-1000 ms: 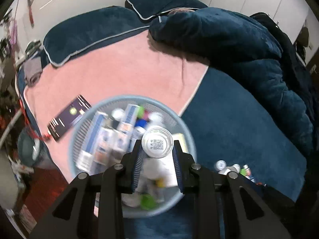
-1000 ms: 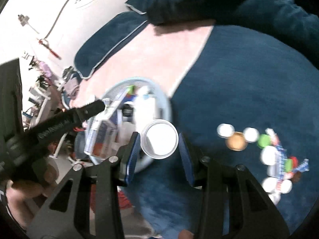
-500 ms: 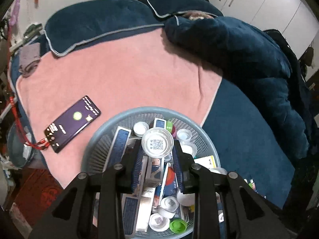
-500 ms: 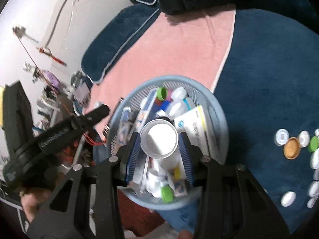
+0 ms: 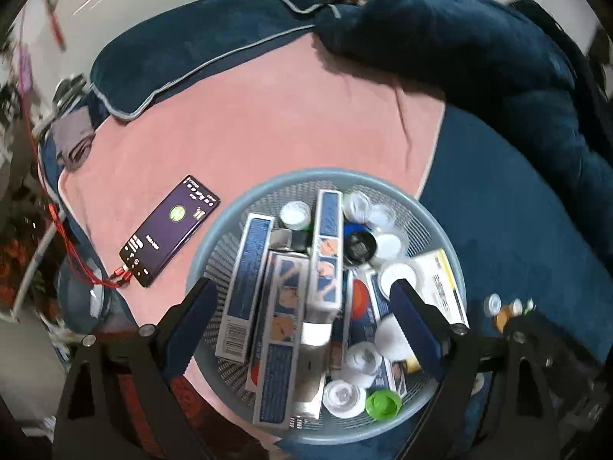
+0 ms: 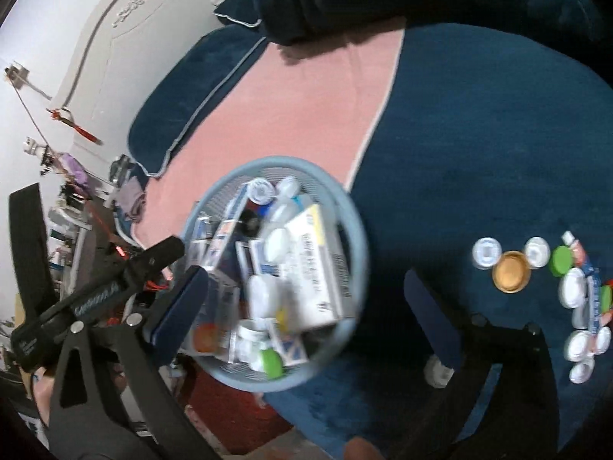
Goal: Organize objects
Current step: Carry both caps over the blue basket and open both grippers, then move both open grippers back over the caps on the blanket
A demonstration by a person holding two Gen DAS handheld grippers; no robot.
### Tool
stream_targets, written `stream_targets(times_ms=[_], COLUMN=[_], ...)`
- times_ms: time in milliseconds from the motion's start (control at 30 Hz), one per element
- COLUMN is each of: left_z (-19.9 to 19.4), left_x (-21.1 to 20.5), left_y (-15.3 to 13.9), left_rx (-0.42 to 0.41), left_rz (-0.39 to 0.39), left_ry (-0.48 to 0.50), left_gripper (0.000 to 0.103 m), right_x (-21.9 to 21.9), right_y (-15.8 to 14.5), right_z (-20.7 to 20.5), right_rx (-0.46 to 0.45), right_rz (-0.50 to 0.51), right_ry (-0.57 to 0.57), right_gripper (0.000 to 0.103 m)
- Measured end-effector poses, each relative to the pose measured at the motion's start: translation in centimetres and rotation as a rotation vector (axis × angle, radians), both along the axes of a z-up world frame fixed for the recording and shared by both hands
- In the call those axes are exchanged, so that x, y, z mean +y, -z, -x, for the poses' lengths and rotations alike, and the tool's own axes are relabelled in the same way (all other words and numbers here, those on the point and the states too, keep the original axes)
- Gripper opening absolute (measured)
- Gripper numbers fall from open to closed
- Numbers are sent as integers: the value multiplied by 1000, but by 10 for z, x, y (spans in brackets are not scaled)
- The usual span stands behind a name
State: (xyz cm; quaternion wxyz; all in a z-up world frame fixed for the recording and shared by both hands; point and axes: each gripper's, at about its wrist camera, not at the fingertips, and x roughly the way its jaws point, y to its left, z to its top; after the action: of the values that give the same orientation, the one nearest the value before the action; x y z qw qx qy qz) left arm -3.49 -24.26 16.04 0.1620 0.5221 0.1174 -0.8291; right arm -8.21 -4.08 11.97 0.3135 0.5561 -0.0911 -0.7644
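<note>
A round grey-blue mesh basket point(image 5: 230, 230) sits on the bed at the edge of the pink blanket, filled with blue medicine boxes point(image 5: 249, 280), white caps and a green cap point(image 5: 383, 404). It also shows in the right wrist view point(image 6: 356, 230). My left gripper point(image 5: 302, 299) is open and empty, held over the basket. My right gripper point(image 6: 306, 287) is open and empty, above the basket's right side. Several loose caps point(image 6: 511, 272) lie on the dark blue blanket to the right.
A phone point(image 5: 170, 230) with a red cable lies on the pink blanket point(image 5: 268, 115) left of the basket. Dark blue pillows point(image 5: 184, 61) and a bunched duvet point(image 5: 479, 61) lie at the back. The bed's edge runs along the left and near side.
Both grippers held a white cap shut between the fingers and moved over the basket. Now both are open and the caps have left the fingers.
</note>
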Motion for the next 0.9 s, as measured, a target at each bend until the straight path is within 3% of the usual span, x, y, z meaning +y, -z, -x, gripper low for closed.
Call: stream_targets(times_ms=[167, 900], left_z=[2, 7], left_x=[10, 29], left_y=[0, 1], left_rx=[-6, -35], left_rz=[3, 9], left_ry=[28, 50], left_gripper=[99, 102], right_x=[12, 24], right_y=[3, 6], right_z=[3, -3], right_rx=[-6, 17], right_rz=[-15, -73], right_ry=[19, 5], right_gripper=[103, 103])
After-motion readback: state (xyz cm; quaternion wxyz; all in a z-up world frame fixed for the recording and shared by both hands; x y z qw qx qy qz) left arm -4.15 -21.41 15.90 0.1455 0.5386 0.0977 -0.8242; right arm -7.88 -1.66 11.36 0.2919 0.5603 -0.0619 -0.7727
